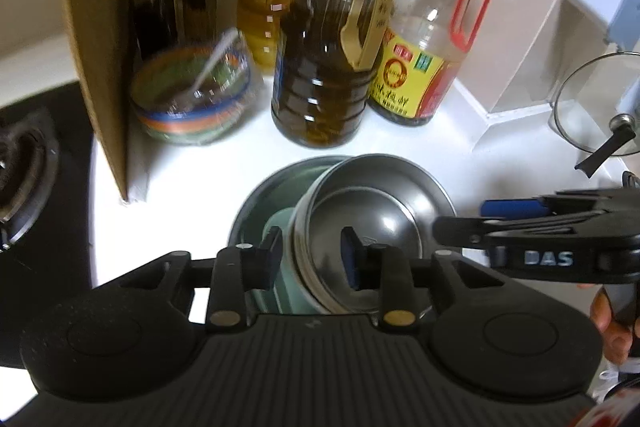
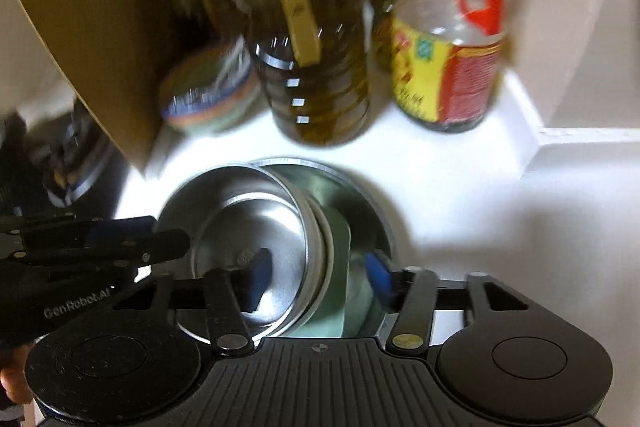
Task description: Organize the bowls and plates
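Counter (image 1: pixel 440 147): white, lit bright, with the dishes in the middle of both views.
Big bowl (image 1: pixel 264 203): wide steel bowl standing on the counter in front of the bottles; it holds the other dishes.
Green dish (image 1: pixel 280 227): pale green piece lying inside the big bowl, under the small bowls; its shape is hard to make out.
Small bowls (image 1: pixel 380 211): steel bowls nested together, tilted, leaning inside the big bowl with the open side toward the cameras; how many there are is not clear.
Left gripper (image 1: pixel 312 255): jaws partly open, one on each side of the small bowls' rim; the pads do not look pressed on it, nothing held.
Right gripper (image 2: pixel 320 275): jaws wide apart, straddling the rim of the small bowls and the green dish, with a gap at both pads; nothing held.
Oil bottle (image 1: pixel 320 67): large, dark oil inside, yellow handle, just behind the big bowl.
Sauce bottle (image 1: pixel 432 59): red handle, yellow and red label, beside the oil bottle.
Striped bowl (image 1: pixel 192 95): plastic-covered, behind and to the side of the big bowl, next to the cardboard (image 1: pixel 100 47).
Glass lid (image 1: pixel 596 103): near the left view's right edge.
Burner (image 1: pixel 24 167): at the left view's left edge.
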